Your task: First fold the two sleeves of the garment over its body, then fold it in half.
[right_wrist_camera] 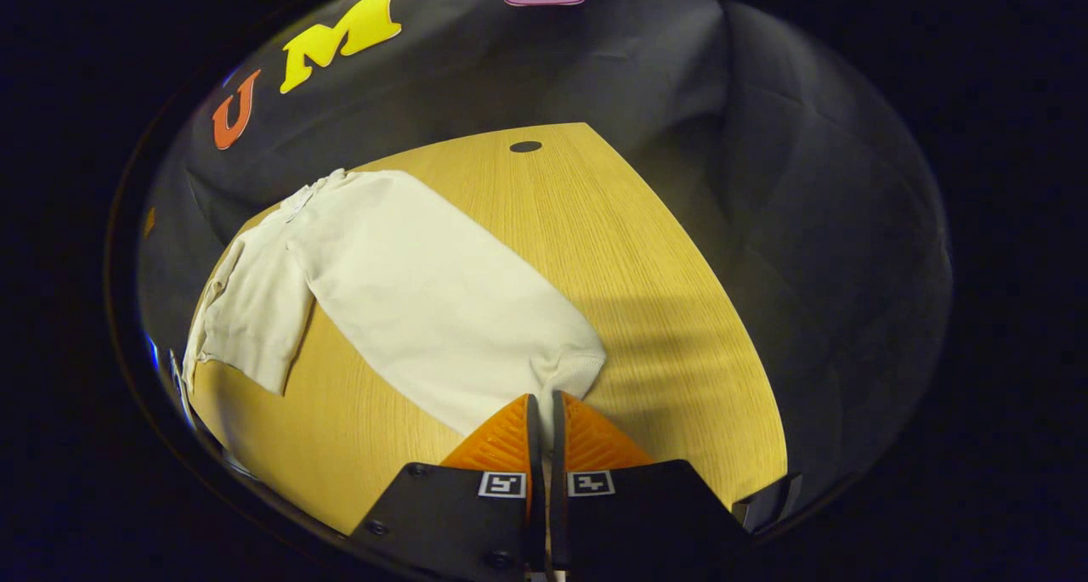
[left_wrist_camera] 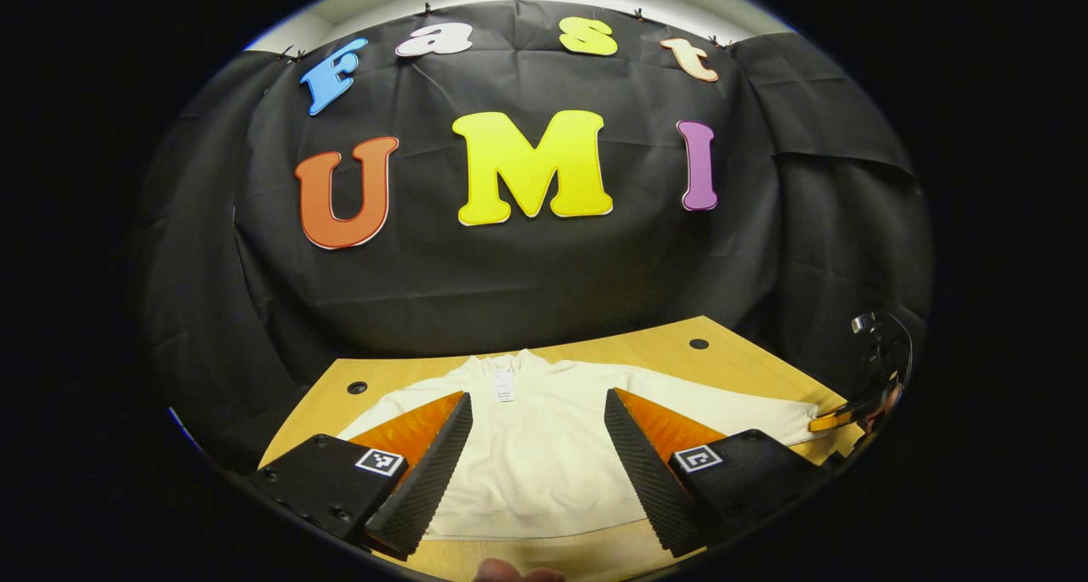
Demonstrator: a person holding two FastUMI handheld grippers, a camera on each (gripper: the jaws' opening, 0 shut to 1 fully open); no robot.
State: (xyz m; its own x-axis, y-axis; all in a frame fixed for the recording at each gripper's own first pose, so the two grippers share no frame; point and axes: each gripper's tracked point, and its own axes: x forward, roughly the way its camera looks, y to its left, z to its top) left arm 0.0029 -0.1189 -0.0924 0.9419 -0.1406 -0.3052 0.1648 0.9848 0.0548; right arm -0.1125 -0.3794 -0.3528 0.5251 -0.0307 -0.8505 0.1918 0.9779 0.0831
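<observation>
A cream sweater (left_wrist_camera: 544, 446) lies flat on the wooden table (left_wrist_camera: 731, 361), its collar toward the far edge by the black cloth wall and its hem toward the near edge. In the left gripper view the left gripper (left_wrist_camera: 538, 463) hangs above the body of the sweater with its jaws spread wide; nothing is between the fingers (left_wrist_camera: 425, 471) and they touch no cloth. A white tag (left_wrist_camera: 504, 385) shows just inside the collar. One sleeve stretches out toward the table's right edge, where the other gripper shows at its cuff. A fingertip of the person shows at the very bottom of this view.

In the right gripper view the right gripper (right_wrist_camera: 541, 429) has its jaws pressed nearly together, with the cuff (right_wrist_camera: 569, 370) of the sleeve (right_wrist_camera: 433, 293) pinched between the two fingers. That sleeve runs from the cuff diagonally back to the shoulder near the far edge. The body of the sweater hangs to the left of it, toward the table's left edge. A dark round hole (right_wrist_camera: 525, 147) sits in the tabletop near the far corner, well apart from the sweater.
</observation>
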